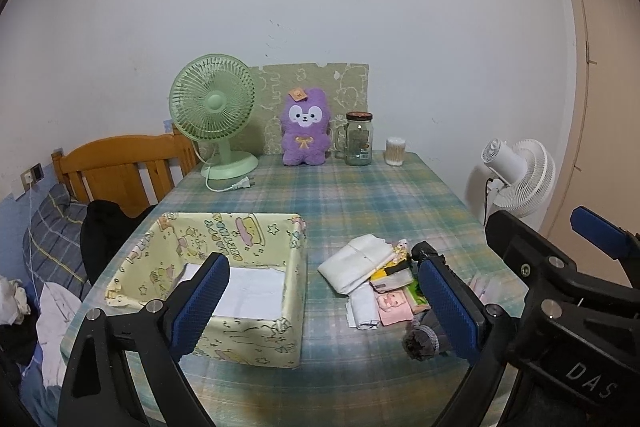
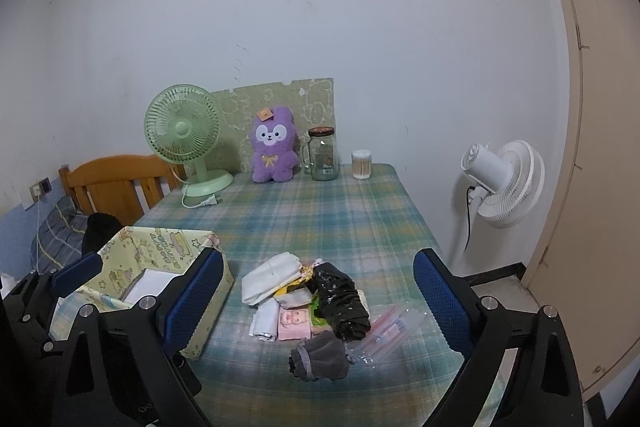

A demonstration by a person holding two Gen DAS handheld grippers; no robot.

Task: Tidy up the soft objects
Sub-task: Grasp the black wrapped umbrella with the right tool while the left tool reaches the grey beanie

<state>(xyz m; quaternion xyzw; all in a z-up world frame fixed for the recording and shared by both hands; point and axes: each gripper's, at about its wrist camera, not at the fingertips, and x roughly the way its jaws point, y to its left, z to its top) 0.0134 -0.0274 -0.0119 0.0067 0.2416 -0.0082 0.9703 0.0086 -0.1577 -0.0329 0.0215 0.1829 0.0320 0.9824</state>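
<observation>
Both grippers hover over the near edge of the table, which is covered in a plaid cloth, and both have their jaws spread wide with nothing pressed between the blue pads.

The left gripper frames two things: its left jaw stands in front of the yellow fabric box, which holds a white folded sheet on its bottom, and its right jaw stands in front of the pile of soft objects. Between the jaws lies bare plaid cloth. A grey sock lies just left of the right jaw, partly hidden behind it.

The right gripper has the whole pile between its jaws: a white folded cloth at the far left, a black glossy bundle toward the right, a pink packet with a cartoon face near the middle, and the grey sock nearest the camera. A clear plastic packet lies just inside the right jaw. The box sits behind and outside the left jaw, where the left gripper's blue pad also shows.

Beyond both pairs of jaws, at the table's far edge, stand a green fan, a purple plush toy, a glass jar and a tub of cotton swabs.
</observation>
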